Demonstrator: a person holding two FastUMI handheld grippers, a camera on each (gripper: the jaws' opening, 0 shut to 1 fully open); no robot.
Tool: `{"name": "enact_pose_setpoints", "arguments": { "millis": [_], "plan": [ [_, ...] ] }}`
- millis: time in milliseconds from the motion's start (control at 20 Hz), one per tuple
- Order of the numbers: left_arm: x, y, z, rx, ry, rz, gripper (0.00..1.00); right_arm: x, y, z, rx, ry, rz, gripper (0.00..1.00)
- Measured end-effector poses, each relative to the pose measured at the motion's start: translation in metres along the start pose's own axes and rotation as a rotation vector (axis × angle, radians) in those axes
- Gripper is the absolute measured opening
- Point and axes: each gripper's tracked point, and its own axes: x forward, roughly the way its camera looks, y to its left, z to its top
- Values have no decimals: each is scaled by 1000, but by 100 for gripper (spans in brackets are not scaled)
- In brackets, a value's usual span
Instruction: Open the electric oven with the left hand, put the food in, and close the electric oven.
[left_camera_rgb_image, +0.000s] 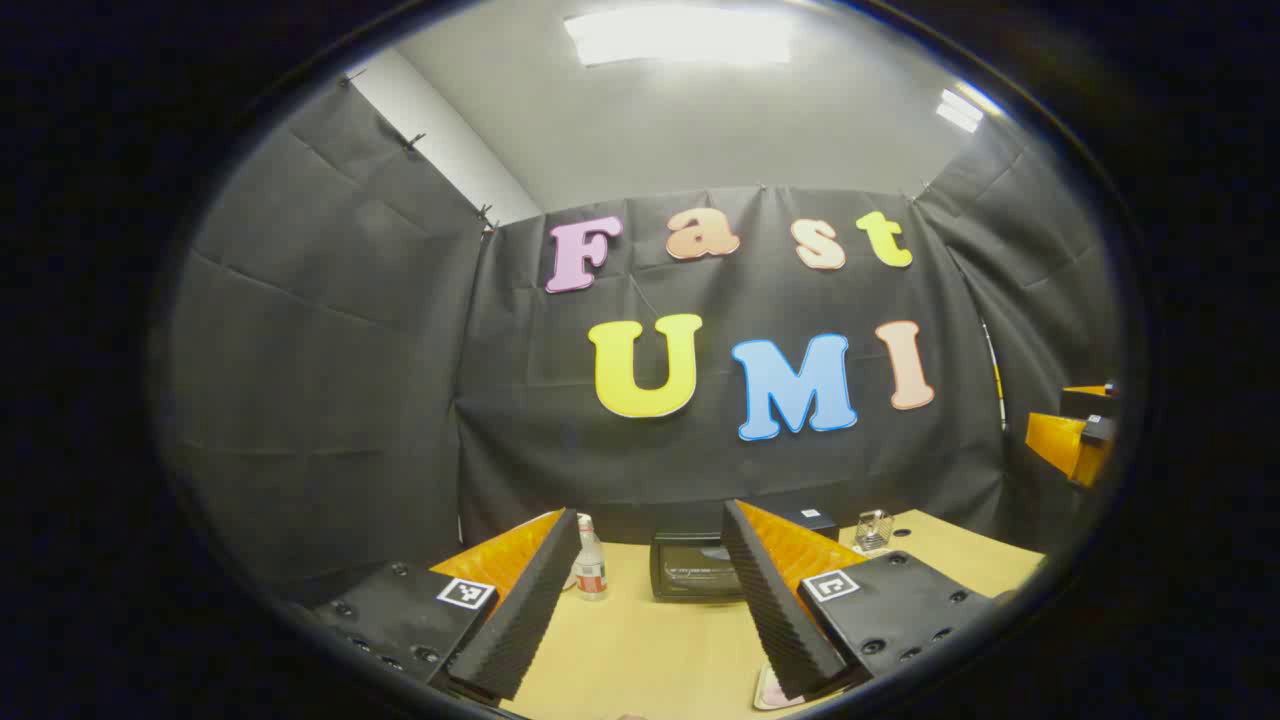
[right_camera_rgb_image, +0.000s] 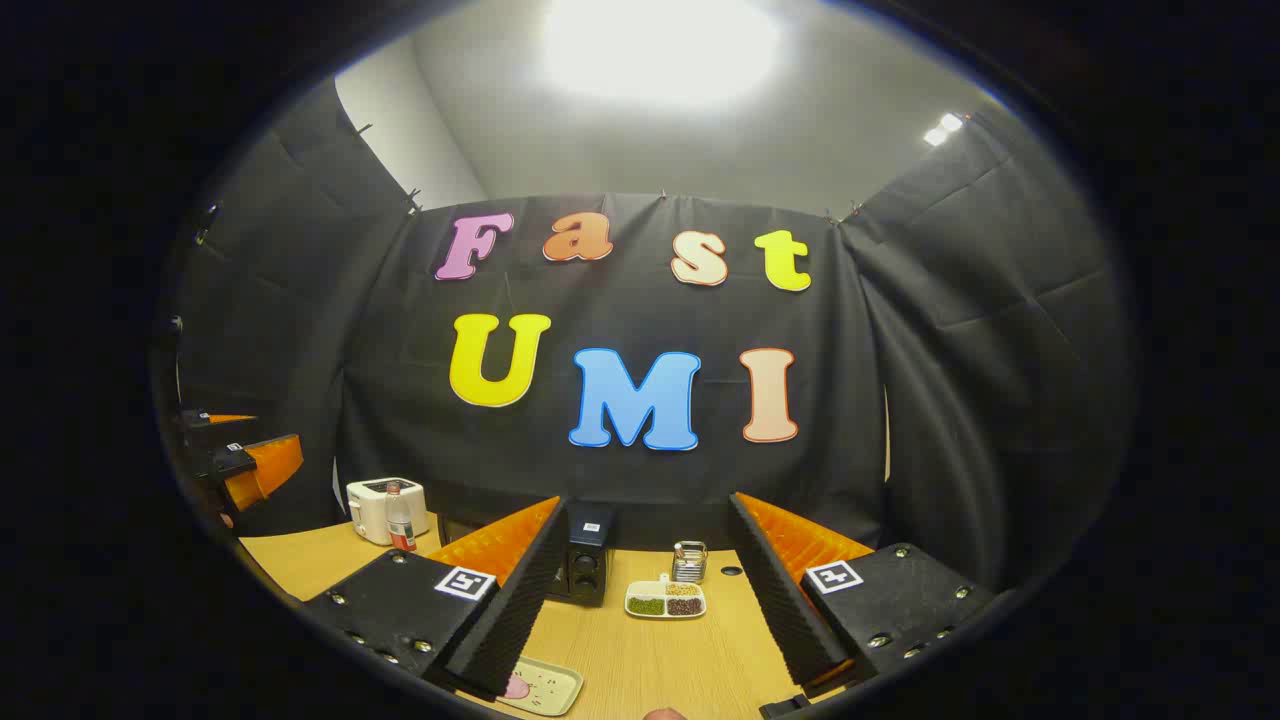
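Note:
The black electric oven (left_camera_rgb_image: 695, 566) stands at the back of the wooden table (left_camera_rgb_image: 640, 650), its glass door shut. It shows between the spread fingers of my left gripper (left_camera_rgb_image: 650, 510), which is open, holds nothing and hovers well short of it. In the right gripper view the oven (right_camera_rgb_image: 588, 560) is partly hidden behind one finger. My right gripper (right_camera_rgb_image: 645, 500) is open too, with nothing in it. A pale tray with pink food (right_camera_rgb_image: 540, 686) lies near the table's front edge, below that gripper. Its edge (left_camera_rgb_image: 772, 692) peeks out under a left gripper finger.
A small bottle (left_camera_rgb_image: 591, 566) stands left of the oven, beside a white toaster (right_camera_rgb_image: 380, 508). A divided dish of grains (right_camera_rgb_image: 665, 598) and a metal holder (right_camera_rgb_image: 688, 560) sit right of the oven. Each gripper appears at the edge of the other's view (left_camera_rgb_image: 1075, 440) (right_camera_rgb_image: 245, 465).

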Motion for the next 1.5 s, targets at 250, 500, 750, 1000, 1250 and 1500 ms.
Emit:
{"name": "enact_pose_setpoints", "arguments": {
  "millis": [250,500,750,1000,1250,1500],
  "plan": [
    [-3,2,3,31,-7,13,95,2,2,-12,18,33,28,98],
    [-10,4,0,48,-6,23,100,1,1,-10,34,15,33,98],
    [-14,4,-4,32,11,34,100,1,-3,-10,31,9,36,97],
    [-16,1,2,25,-7,35,100,1,-6,-10,32,9,40,98],
    [-17,-3,3,19,-6,33,100,1,-8,-6,31,0,38,98],
    [-15,-4,3,23,-11,27,90,1,-8,-8,35,5,37,97]
  ]
}}
